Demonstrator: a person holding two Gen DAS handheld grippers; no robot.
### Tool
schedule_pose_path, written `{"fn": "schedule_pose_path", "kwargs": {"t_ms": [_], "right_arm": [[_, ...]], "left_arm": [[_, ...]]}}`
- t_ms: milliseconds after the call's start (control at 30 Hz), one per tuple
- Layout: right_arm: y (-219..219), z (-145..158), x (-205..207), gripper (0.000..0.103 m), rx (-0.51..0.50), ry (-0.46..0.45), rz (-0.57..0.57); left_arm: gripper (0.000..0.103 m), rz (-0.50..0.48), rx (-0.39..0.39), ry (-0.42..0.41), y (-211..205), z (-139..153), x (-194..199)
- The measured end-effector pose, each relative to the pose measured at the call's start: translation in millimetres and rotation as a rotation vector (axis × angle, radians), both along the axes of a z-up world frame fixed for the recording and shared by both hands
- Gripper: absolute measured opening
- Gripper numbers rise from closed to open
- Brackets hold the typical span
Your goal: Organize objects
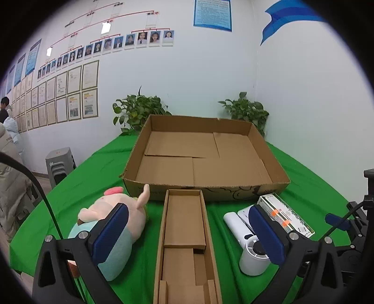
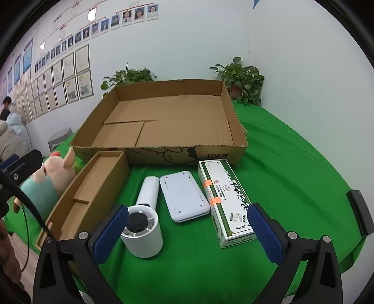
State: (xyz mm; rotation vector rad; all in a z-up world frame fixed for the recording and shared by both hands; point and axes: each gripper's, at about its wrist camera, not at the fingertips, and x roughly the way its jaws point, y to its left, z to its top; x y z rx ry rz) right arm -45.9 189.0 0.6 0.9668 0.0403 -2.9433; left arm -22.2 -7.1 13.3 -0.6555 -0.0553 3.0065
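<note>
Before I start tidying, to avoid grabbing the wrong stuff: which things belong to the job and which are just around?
Job: plush toy, handheld fan, white case, medicine box, large tray, narrow box.
Around: potted plants, stool.

I'm in an office or institute room, staged for recording. Far left wall (image 1: 131, 77) carries a staff chart of portrait photos (image 1: 131, 41) joined by red lines, with framed certificates (image 1: 70, 93) below and blue notice boards (image 1: 212, 14). People in padded coats (image 1: 9, 168) stand far left. Potted plants (image 2: 240, 79) in the far corner, green cloth (image 2: 292, 163) over the table, grey stacked stools (image 1: 59, 163) beside it.
</note>
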Motion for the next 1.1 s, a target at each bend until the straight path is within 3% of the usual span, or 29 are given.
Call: {"fn": "schedule_pose_path", "kwargs": {"t_ms": [1100], "right_arm": [[5.4,-17.5,-9.4,0.102,-0.011,-0.068,0.056]], "left_arm": [[0.102,-0.028,0.000,-0.097,13.7,-15.9,-13.9]]}}
